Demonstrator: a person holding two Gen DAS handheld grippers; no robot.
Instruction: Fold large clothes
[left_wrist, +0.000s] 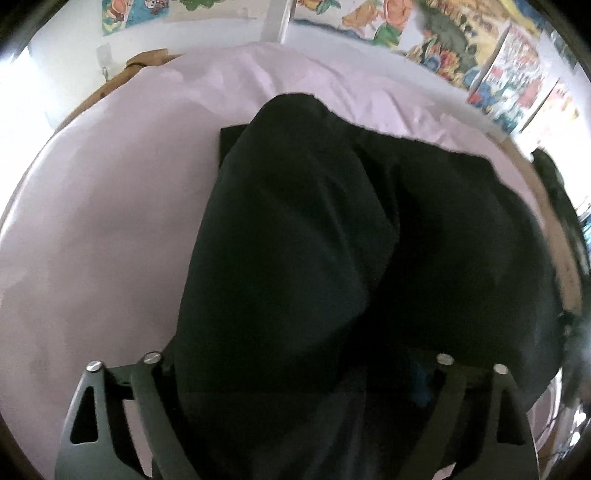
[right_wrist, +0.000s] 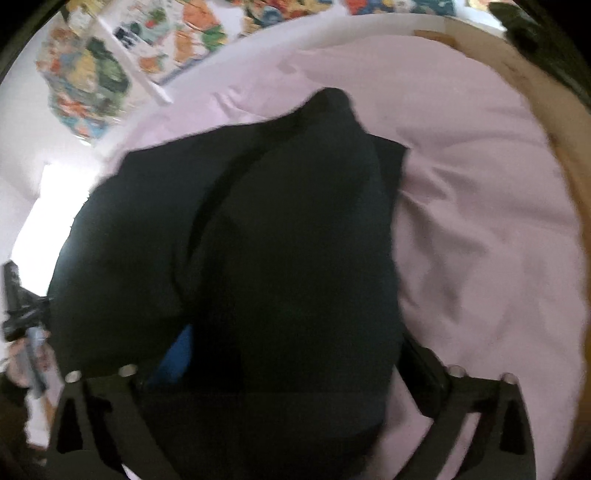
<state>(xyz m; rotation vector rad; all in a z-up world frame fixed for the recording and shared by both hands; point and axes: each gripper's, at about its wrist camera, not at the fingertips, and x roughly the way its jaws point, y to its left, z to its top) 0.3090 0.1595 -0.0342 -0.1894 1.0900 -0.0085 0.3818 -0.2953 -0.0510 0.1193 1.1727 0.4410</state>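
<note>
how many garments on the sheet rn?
1 visible: a black garment bunched mid-way on the pink sheet, draped up over both open grippers. Its folds could hide another piece; a blue patch shows underneath.

Soft daylight, motion blur thruout, fisheye warp + dark vignette at edges.

Left gripper (left_wrist: 295, 373) — fingers spread wide, right gripper (right_wrist: 291, 376) likewise — both angled downward
</note>
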